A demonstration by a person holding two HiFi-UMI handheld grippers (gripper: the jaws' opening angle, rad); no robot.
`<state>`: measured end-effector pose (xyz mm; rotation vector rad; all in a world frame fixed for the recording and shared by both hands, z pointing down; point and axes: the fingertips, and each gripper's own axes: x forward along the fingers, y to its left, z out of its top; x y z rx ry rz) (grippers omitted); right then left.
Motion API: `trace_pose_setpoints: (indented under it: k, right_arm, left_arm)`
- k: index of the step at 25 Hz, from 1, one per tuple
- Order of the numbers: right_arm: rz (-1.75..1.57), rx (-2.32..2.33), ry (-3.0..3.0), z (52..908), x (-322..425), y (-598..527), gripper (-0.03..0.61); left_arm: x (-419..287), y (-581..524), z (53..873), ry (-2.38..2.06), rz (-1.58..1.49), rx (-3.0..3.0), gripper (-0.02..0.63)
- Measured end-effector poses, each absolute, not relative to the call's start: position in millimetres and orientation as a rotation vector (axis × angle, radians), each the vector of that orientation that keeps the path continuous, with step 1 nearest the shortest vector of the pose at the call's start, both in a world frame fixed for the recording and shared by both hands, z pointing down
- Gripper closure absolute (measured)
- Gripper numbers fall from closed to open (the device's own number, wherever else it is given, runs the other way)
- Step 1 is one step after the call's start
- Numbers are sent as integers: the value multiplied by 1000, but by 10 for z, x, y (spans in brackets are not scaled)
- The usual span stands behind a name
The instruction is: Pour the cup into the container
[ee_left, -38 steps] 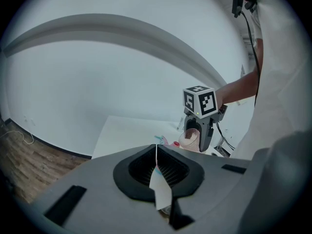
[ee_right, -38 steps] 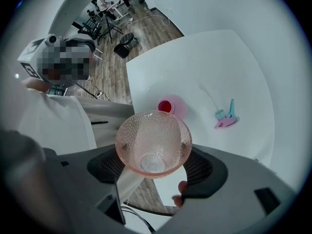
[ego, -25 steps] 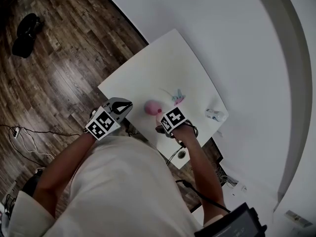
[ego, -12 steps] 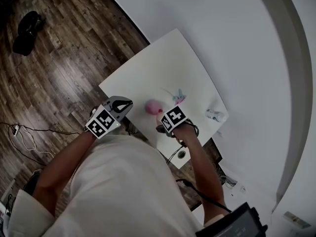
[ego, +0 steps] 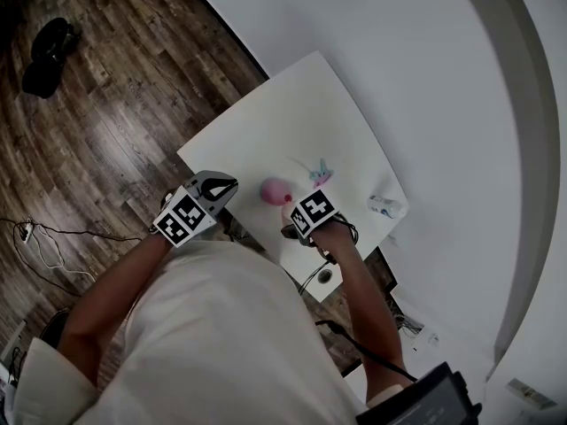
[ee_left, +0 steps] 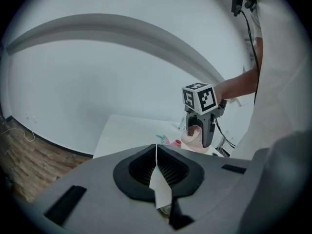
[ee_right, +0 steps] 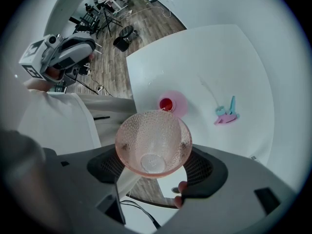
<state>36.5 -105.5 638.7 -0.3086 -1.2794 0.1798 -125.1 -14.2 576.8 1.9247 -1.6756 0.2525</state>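
Right gripper (ee_right: 155, 165) is clamped on the cup (ee_right: 153, 145), one finger on each side. The cup is see-through pink plastic, flared like a cone and covered in little dimples, with a smooth round base. The right gripper view looks straight down into its mouth. It's held up off the table, just in front of the container (ee_right: 178, 104), a small round pink pot with something red inside. The pot sits on the table (ego: 292, 113) near the person's edge.

Left gripper (ee_left: 157, 162) hangs off to the side at the table's edge, fingers pressed together on nothing.

A small teal and pink plastic thing (ee_right: 226, 115) lies well apart from the pot.

The table is square, plain matte white. The floor (ego: 106, 87) is dark wood planks with cables (ego: 44, 246) on it, and the wall (ego: 399, 60) is bare white.
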Motion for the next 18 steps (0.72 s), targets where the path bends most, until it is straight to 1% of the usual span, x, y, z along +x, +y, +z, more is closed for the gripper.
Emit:
trace_pose_setpoints:
  k: [18]
  right_arm:
    - [179, -316, -1255, 6332, 358, -1057, 218]
  left_arm:
    - [-1257, -155, 5805, -1671, 249, 1926, 600]
